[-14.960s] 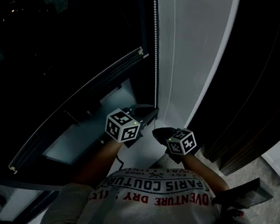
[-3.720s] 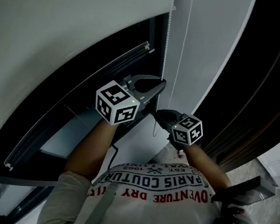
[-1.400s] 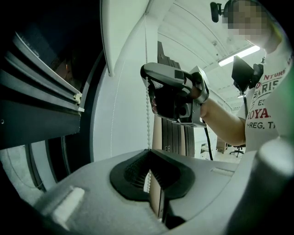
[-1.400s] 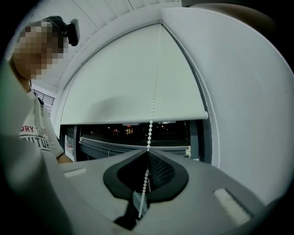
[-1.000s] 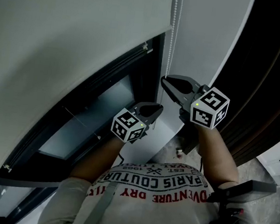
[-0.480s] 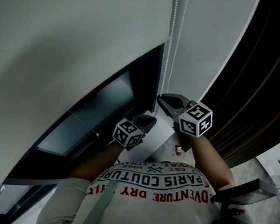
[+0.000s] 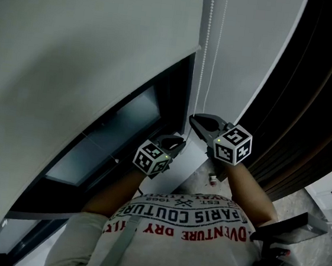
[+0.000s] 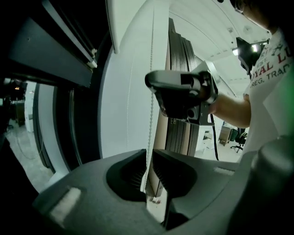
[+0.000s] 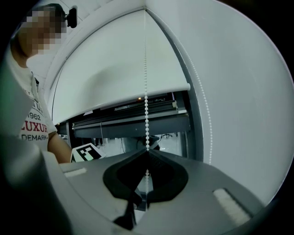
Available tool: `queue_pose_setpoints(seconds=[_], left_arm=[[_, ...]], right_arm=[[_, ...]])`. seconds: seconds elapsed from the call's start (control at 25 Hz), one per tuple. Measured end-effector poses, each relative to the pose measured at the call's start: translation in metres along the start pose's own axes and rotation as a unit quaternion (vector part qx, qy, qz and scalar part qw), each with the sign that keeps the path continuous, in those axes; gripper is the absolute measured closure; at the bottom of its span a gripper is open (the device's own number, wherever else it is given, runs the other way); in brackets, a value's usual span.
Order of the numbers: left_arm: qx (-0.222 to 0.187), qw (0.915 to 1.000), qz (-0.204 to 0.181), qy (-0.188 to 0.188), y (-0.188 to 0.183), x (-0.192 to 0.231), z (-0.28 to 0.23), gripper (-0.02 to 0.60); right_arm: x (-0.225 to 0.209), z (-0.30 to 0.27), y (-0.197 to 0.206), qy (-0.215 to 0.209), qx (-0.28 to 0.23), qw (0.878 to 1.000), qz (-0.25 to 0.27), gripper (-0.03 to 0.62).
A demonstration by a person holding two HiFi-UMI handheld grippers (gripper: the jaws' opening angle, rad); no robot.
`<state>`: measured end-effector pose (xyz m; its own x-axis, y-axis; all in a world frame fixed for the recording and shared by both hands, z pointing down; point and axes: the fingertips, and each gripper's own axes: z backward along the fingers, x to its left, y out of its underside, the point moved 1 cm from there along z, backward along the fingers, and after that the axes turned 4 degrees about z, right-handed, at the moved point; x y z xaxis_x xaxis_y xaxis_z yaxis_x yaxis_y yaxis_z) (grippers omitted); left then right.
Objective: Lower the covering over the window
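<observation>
- Jaws of right gripper (image 9: 147, 152) were clamped on bead chain (image 9: 146, 105).
- Left gripper (image 8: 148, 156) jaws were opening, chain between them.
- Roller blind (image 7: 91, 55) hung at 10 o'clock, dark curtain (image 7: 320, 87) at 2 o'clock.

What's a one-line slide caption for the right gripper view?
Right gripper shut on the bead chain, with the roller blind partly lowered over the window frame.
</observation>
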<state>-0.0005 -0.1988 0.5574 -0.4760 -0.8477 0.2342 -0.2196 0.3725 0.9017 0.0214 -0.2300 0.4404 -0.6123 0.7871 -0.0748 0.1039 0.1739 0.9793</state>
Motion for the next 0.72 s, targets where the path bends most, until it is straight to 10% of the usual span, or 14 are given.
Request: queue_pose_setpoints(seconds=[0.4,0.72], left_arm=[[-0.131,0.99,-0.023,0.047,-0.15,-0.014,0.048,0.526],[-0.189,0.981,-0.044,0.014,-0.232,-0.018,0.051,0.492]], right_arm=[[-0.005,0.002,0.001,0.008,-0.002,1.0,-0.004,0.588],[0.0,-0.001,0.002,0.001,-0.006,1.0,-0.012,0.588]])
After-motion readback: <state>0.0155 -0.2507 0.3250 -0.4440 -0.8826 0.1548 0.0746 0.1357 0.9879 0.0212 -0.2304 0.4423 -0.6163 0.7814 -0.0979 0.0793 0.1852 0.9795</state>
